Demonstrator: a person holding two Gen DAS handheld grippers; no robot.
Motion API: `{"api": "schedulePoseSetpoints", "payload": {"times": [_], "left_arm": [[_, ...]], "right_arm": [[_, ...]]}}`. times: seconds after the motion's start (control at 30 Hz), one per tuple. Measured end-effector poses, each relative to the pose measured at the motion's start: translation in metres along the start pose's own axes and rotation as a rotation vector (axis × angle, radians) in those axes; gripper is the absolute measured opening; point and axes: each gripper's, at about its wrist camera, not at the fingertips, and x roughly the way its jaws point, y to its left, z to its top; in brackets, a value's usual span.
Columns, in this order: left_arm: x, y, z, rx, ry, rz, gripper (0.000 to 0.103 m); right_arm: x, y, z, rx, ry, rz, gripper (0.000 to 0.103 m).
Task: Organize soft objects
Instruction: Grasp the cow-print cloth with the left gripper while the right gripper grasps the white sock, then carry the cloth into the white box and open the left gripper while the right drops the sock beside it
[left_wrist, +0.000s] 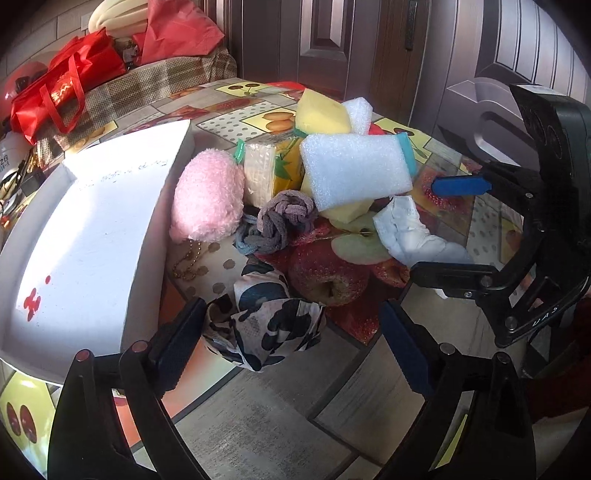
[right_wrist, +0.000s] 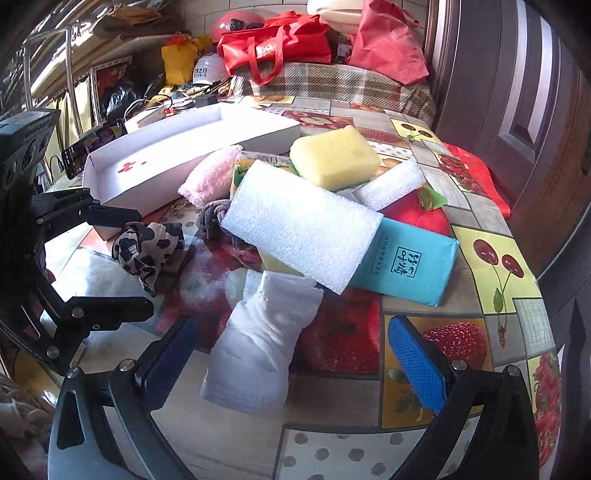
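— What do you see around you?
— My table has a cloth with fruit pictures. Behind it is a dark brown door and a checked cushion carrying red bags. Sun makes bright patches.

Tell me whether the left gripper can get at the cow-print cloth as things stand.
Probably yes. The left gripper is open, and the cow-print cloth lies right between its fingers on the table, with nothing lying on top; the white box sits close beside it.
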Motion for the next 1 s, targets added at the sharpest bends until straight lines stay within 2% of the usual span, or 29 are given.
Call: {"api": "schedulePoseSetpoints", "payload": {"times": [0.13, 0.17, 0.23, 0.27, 0.3, 0.37, 0.47, 0.6, 0.73, 0.87, 0.93, 1.0], "left_arm": [[0.006, -0.003, 0.003, 0.031, 0.008, 0.021, 0.089], [0.007, -0.004, 0.003, 0.039, 0.012, 0.033, 0.081], [0.008, -0.005, 0.002, 0.055, 0.012, 0.057, 0.064], [0.007, -0.005, 0.002, 0.061, 0.007, 0.059, 0.060], [0.005, -0.004, 0.001, 0.062, 0.000, 0.055, 0.051], [-0.001, -0.004, 0.000, 0.059, -0.030, 0.035, 0.038], [-0.020, -0.006, -0.002, 0.071, -0.119, 0.052, 0.037], [-0.041, -0.003, -0.004, 0.057, -0.232, 0.072, 0.037], [-0.069, 0.007, -0.011, 0.004, -0.380, 0.071, 0.037], [-0.098, 0.024, -0.027, -0.074, -0.504, 0.138, 0.037], [-0.109, 0.039, -0.034, -0.122, -0.538, 0.207, 0.037], [-0.116, 0.053, -0.039, -0.172, -0.548, 0.290, 0.037]], "right_arm": [[0.018, 0.001, -0.003, 0.002, 0.067, 0.033, 0.099], [0.021, 0.002, -0.004, -0.003, 0.080, 0.040, 0.087], [0.018, 0.005, -0.004, -0.017, 0.057, 0.049, 0.074], [0.016, 0.005, -0.003, -0.025, 0.045, 0.062, 0.057], [0.015, 0.006, -0.002, -0.030, 0.041, 0.074, 0.039], [0.009, 0.005, -0.003, -0.028, 0.036, 0.093, 0.037], [-0.011, 0.008, -0.004, -0.042, -0.020, 0.119, 0.035], [-0.053, 0.008, 0.010, -0.044, -0.184, 0.112, 0.035], [-0.072, -0.006, 0.019, 0.042, -0.351, 0.071, 0.036], [-0.078, -0.023, 0.010, 0.171, -0.508, 0.030, 0.036], [-0.076, -0.025, 0.009, 0.200, -0.562, -0.018, 0.036], [-0.071, -0.026, 0.008, 0.231, -0.579, -0.029, 0.036]]}}
